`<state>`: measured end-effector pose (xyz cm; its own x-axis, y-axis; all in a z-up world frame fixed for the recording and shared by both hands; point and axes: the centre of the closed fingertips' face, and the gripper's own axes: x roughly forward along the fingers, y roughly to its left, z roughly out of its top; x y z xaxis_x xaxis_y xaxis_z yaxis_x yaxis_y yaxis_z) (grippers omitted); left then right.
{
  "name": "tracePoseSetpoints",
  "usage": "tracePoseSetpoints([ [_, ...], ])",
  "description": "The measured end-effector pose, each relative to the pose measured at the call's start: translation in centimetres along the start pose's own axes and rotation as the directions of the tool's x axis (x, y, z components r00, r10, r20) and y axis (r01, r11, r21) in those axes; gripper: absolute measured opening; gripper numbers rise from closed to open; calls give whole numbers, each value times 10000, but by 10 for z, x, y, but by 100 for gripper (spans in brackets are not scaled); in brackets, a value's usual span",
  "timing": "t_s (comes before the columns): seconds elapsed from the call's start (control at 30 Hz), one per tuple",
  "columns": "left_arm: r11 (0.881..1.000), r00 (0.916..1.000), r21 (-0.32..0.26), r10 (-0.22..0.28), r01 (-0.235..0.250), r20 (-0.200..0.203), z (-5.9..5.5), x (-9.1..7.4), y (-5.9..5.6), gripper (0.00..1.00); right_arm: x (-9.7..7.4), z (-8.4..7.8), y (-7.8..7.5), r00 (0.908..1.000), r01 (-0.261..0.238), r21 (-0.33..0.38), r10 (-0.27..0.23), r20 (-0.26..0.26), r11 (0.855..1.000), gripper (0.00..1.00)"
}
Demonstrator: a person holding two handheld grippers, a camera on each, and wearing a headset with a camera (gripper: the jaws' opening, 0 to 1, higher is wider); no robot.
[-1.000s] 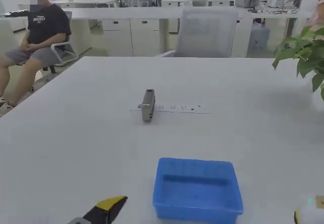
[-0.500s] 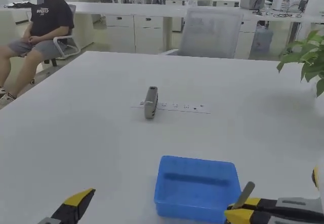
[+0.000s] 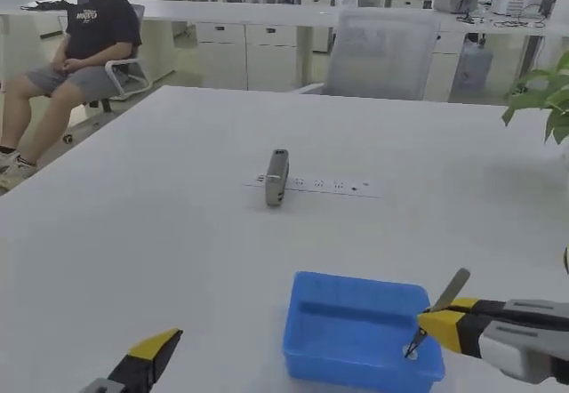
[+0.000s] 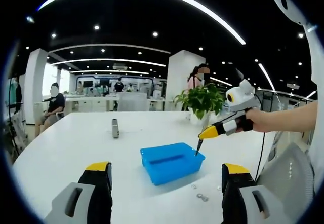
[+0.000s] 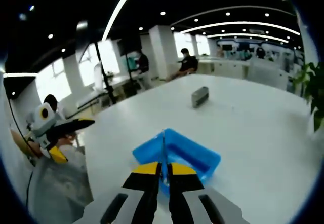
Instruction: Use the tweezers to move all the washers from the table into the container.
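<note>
The blue container [image 3: 360,331] stands on the white table [image 3: 160,215] near me. My right gripper [image 3: 437,324] reaches in from the right, shut on thin metal tweezers [image 3: 433,313]. Their tip points down at the container's near right corner, with a small ring that looks like a washer [image 3: 411,351] at it. In the right gripper view the tweezers [image 5: 163,150] stick out between the shut jaws over the container [image 5: 177,155]. My left gripper [image 4: 167,173] is open and holds nothing. Loose washers [image 4: 201,197] lie on the table beside the container [image 4: 172,160].
A grey block [image 3: 277,177] sits at the end of a flat white socket strip [image 3: 329,185] mid-table. A leafy plant [image 3: 542,100] stands at the right edge, a grey chair [image 3: 382,55] behind the table. A person [image 3: 84,37] sits far left.
My right gripper has come in from the lower right with the tweezers, and their tip now hangs over the container's near right corner. The left gripper stays low at the left.
</note>
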<state>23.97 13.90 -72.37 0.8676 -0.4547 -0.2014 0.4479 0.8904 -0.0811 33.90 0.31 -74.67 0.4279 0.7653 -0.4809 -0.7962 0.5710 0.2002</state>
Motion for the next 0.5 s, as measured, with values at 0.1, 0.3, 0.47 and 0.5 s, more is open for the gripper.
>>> tracePoseSetpoints([
  [0.1,10000,10000,-13,-6,6,-27,-1,0,1,91,8,-2,-8,9999,124,184,-123,-75,9998,3],
  [0.3,9999,9997,152,-21,25,-252,-5,0,0,89,27,-16,-30,9956,635,155,-622,-707,9979,3],
  [0.47,9998,9992,215,50,-41,-393,-7,0,1,88,39,-24,-40,9919,711,-43,-712,-1054,9975,3],
  [0.5,9998,9991,210,55,-46,-409,-7,0,1,88,40,-25,-40,9916,719,-65,-722,-1077,9974,3],
])
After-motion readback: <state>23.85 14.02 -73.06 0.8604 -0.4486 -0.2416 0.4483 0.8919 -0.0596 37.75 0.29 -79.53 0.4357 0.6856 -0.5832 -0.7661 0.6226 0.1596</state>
